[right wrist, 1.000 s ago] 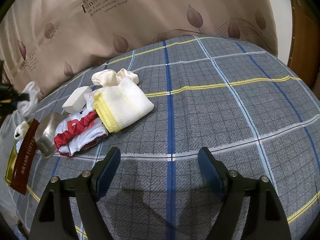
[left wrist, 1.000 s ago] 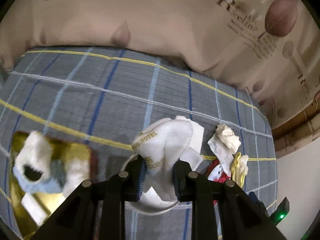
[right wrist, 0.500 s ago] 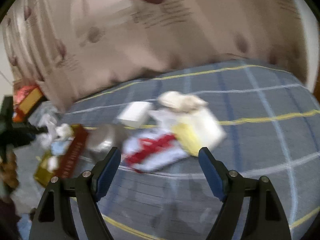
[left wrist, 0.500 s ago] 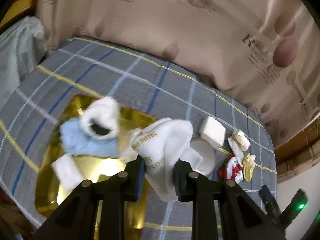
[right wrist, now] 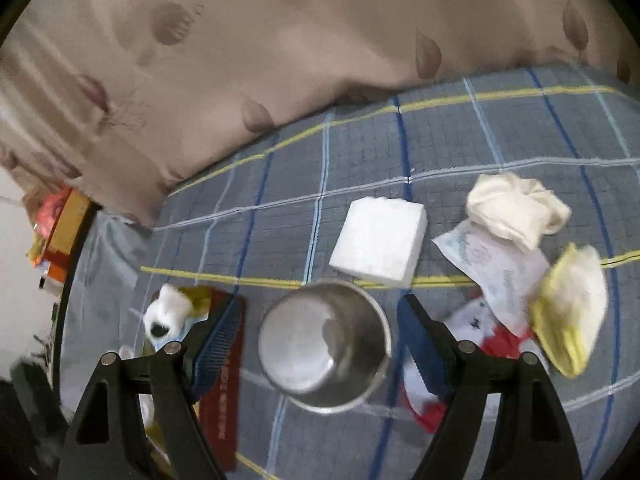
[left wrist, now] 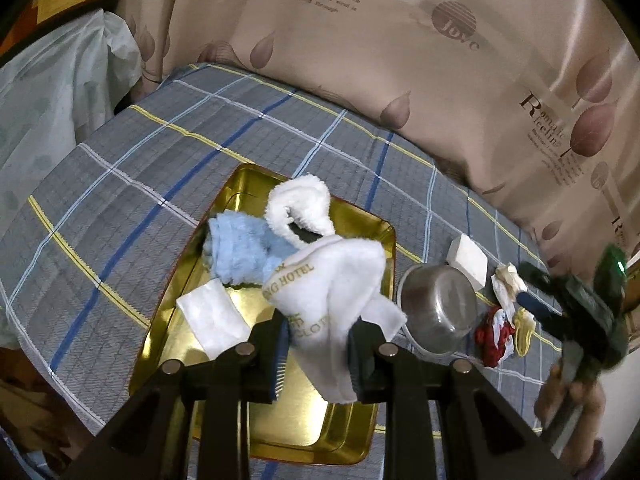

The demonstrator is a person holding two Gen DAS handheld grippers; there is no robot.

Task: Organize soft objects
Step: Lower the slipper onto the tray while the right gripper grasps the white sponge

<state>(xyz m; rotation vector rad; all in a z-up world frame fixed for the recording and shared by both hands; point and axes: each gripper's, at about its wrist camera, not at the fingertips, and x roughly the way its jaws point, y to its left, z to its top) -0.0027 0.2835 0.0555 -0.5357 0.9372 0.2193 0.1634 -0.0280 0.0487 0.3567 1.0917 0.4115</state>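
Now | left gripper (left wrist: 318, 354): fluffy white towel (left wrist: 332, 280) | gold tray (left wrist: 352, 432): glossy, rectangular

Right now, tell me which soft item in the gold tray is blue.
The fluffy blue cloth, lying at the gold tray's far-left end; the others there are white.

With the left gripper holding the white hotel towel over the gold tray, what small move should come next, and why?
Probably lower it a little and open. The left gripper grips the white towel above the gold tray, which already holds a blue cloth but still has bare floor below.
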